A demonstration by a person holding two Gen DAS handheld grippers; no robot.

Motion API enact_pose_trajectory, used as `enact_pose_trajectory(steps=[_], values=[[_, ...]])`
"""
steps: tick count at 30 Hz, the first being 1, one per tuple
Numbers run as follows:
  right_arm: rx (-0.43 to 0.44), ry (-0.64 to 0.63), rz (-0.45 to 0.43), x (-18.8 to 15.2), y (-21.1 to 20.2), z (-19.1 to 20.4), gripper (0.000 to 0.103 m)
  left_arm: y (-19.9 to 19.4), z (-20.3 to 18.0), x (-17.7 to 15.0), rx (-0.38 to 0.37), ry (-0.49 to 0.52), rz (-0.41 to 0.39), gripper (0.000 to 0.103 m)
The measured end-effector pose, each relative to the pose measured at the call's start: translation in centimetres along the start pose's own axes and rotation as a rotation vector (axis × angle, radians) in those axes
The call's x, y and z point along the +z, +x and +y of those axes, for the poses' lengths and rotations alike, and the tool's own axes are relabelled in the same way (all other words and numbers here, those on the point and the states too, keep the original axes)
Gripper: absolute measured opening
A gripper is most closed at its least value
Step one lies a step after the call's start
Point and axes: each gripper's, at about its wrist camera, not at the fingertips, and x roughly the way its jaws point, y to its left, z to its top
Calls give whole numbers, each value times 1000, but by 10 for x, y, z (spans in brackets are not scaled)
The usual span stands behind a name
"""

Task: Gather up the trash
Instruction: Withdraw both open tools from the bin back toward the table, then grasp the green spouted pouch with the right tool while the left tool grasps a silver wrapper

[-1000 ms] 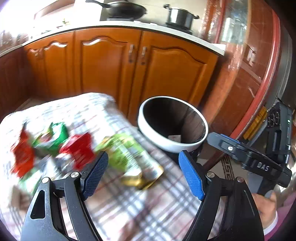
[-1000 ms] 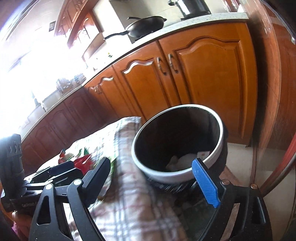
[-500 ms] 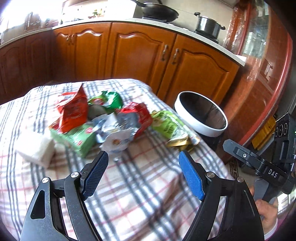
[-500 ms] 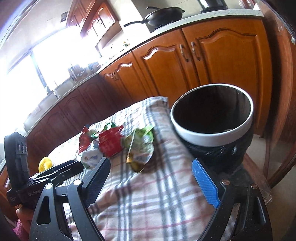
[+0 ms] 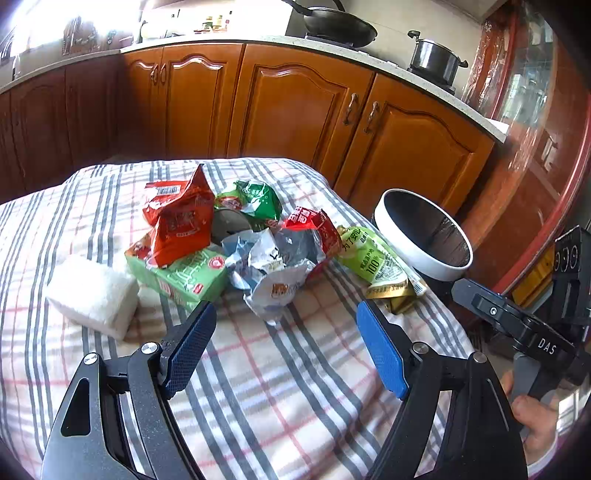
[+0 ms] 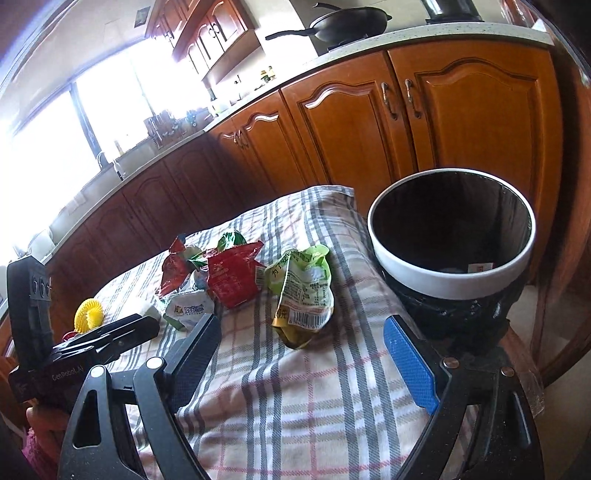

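A pile of crumpled snack wrappers lies on the checked tablecloth [image 5: 258, 387]: a red bag [image 5: 181, 221], a green bag [image 5: 255, 199], a silver-white wrapper [image 5: 273, 269], a red wrapper [image 5: 314, 225] and a light green pouch [image 5: 373, 258]. The pouch [image 6: 303, 291] and the red wrapper [image 6: 231, 280] also show in the right wrist view. A white-rimmed black bin [image 5: 424, 236] [image 6: 450, 273] stands at the table's right edge. My left gripper [image 5: 284, 343] is open and empty, short of the pile. My right gripper [image 6: 306, 354] is open and empty, near the pouch and bin.
A white tissue pack [image 5: 92, 291] and a green tissue pack [image 5: 181, 273] lie left of the pile. A yellow round thing [image 6: 88, 314] sits far left. Wooden cabinets [image 5: 295, 107] stand behind, with a wok [image 5: 336, 26] and pot [image 5: 436, 59] on the counter.
Both grippers have drawn back and swung left from the bin toward the wrapper pile. Both have stayed open and empty.
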Motion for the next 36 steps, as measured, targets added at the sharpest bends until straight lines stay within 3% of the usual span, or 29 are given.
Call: enact_pose_trajectory(steps=[4, 7, 9, 13, 16, 17, 19, 36], values=[[-8, -33, 9, 6, 9, 4, 85, 9, -4, 7, 10, 48, 4, 80], [-12, -60, 32, 12, 21, 7, 69, 19, -7, 12, 24, 80, 13, 73], [-18, -75, 57, 15, 33, 8, 51, 30, -7, 13, 38, 95, 33, 60], [-24, -89, 109, 18, 57, 8, 38, 47, -5, 9, 33, 105, 86, 41], [-25, -108, 141, 19, 73, 9, 27, 52, -5, 6, 22, 113, 103, 19], [-30, -120, 150, 18, 78, 11, 18, 52, -5, 5, 18, 112, 103, 13], [-51, -137, 159, 17, 83, 13, 9, 48, -3, 5, 15, 107, 88, 11], [-48, -61, 56, 8, 18, 5, 7, -7, -26, -1, -109, 101, 24, 10]])
